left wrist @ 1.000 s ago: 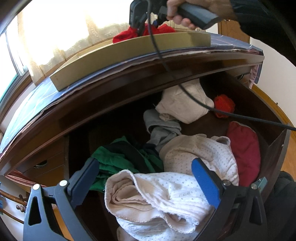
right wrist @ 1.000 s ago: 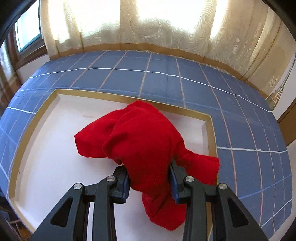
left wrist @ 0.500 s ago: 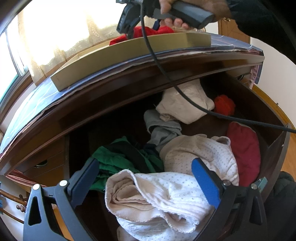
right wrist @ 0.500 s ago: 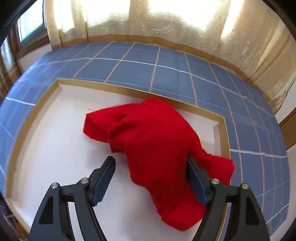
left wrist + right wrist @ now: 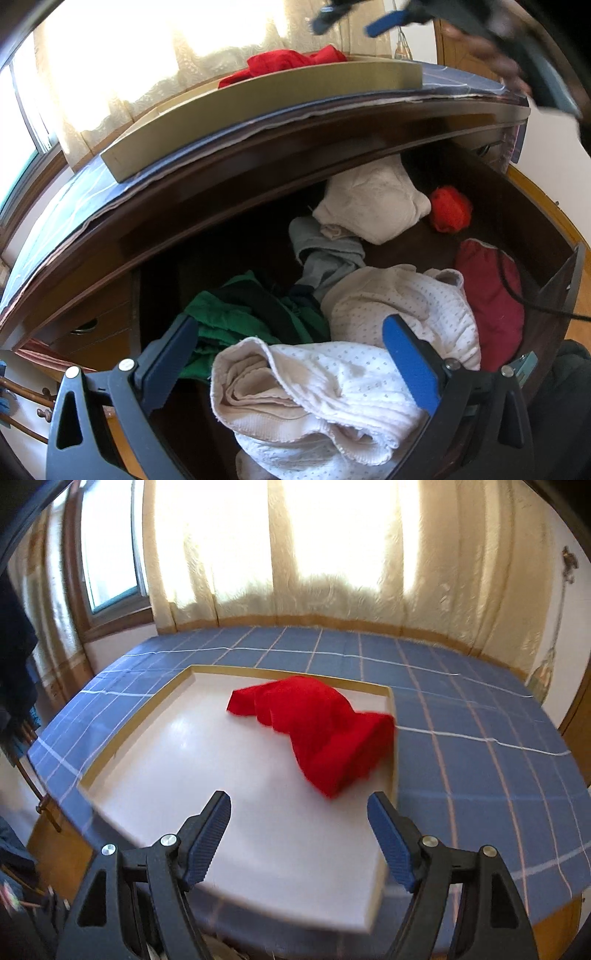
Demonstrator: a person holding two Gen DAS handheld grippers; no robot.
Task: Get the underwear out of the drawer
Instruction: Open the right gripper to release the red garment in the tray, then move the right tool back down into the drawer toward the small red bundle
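Your left gripper [image 5: 291, 358] hangs over the open drawer [image 5: 554, 280], jaws spread wide and touching nothing, placed to straddle the white dotted underwear [image 5: 332, 398] heaped nearest you. Your right gripper [image 5: 299, 834], jaws just opened and empty, sits clear of the red underwear [image 5: 317, 727] now lying loose in the white tray [image 5: 207, 775] on the blue-checked dresser top [image 5: 461, 709], likely the drop spot.

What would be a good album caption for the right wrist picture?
Open right gripper backed off from red underwear lying in the white tray.
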